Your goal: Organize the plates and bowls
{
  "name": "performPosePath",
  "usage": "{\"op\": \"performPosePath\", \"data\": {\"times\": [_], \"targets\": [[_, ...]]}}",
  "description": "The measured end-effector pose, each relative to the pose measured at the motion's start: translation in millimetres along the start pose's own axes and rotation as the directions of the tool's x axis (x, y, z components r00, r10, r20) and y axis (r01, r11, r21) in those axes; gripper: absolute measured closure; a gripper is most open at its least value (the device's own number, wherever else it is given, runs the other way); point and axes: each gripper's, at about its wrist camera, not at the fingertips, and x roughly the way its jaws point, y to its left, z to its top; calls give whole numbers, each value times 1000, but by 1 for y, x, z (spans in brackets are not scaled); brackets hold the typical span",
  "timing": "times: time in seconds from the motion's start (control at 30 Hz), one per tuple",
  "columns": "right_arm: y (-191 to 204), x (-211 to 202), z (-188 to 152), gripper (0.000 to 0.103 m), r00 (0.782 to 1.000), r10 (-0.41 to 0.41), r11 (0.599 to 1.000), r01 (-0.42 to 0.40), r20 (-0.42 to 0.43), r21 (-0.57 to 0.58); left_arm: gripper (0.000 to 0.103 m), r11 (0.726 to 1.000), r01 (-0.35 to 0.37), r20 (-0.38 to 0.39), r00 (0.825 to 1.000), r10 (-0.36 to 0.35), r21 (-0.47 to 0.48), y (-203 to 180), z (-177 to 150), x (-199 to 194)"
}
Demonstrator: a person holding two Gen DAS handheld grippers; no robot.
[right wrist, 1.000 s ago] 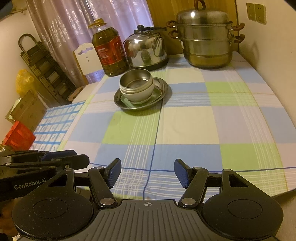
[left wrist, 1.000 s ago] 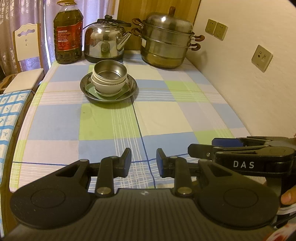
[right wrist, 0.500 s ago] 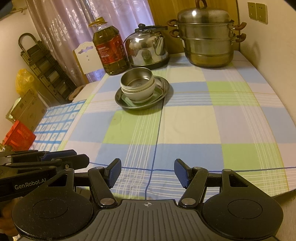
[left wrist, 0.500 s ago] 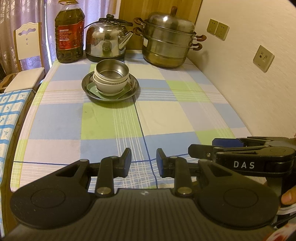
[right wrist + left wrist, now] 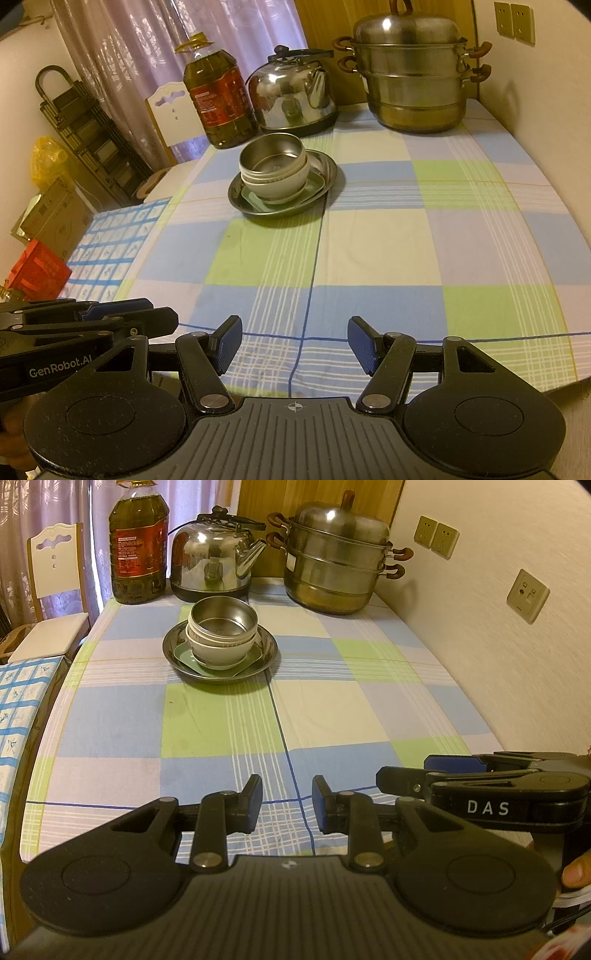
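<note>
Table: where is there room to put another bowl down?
The wide checked cloth between the dish stack and both grippers, left and right, is bare. So is the strip right of the stack, along the wall. The far edge is crowded: oil bottle, kettle and steamer pot.

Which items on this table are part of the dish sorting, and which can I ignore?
Job items: steel bowl, white bowls beneath it, green square plate, round steel plate.

Ignore: oil bottle, kettle, steamer pot, chair.
</note>
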Motion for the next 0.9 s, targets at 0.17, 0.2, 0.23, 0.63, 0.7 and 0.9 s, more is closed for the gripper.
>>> {"op": "performPosePath", "data": {"times": [0.17,0.2,0.23,0.63,0.7,0.9], "targets": [[0,0,0,40,1000,1,1000,-1,-1,2,77,1000,0,0,1000,0,1,0,0,0],[0,0,0,40,1000,0,1000,0,-1,1,77,1000,0,0,1000,0,1,0,0,0],[0,0,0,40,1000,0,1000,0,0,1,77,1000,0,0,1000,0,1,0,0,0],[-1,2,0,40,1000,1,1000,-1,-3,4,77,1000,0,-1,1000,0,0,0,0,1],[-2,2,0,40,1000,1,1000,-1,-3,5,77,1000,0,-2,1000,0,-1,0,0,1],[-2,3,0,40,1000,1,1000,-1,-4,5,77,1000,2,-6,1000,-2,-3,0,0,3]]}}
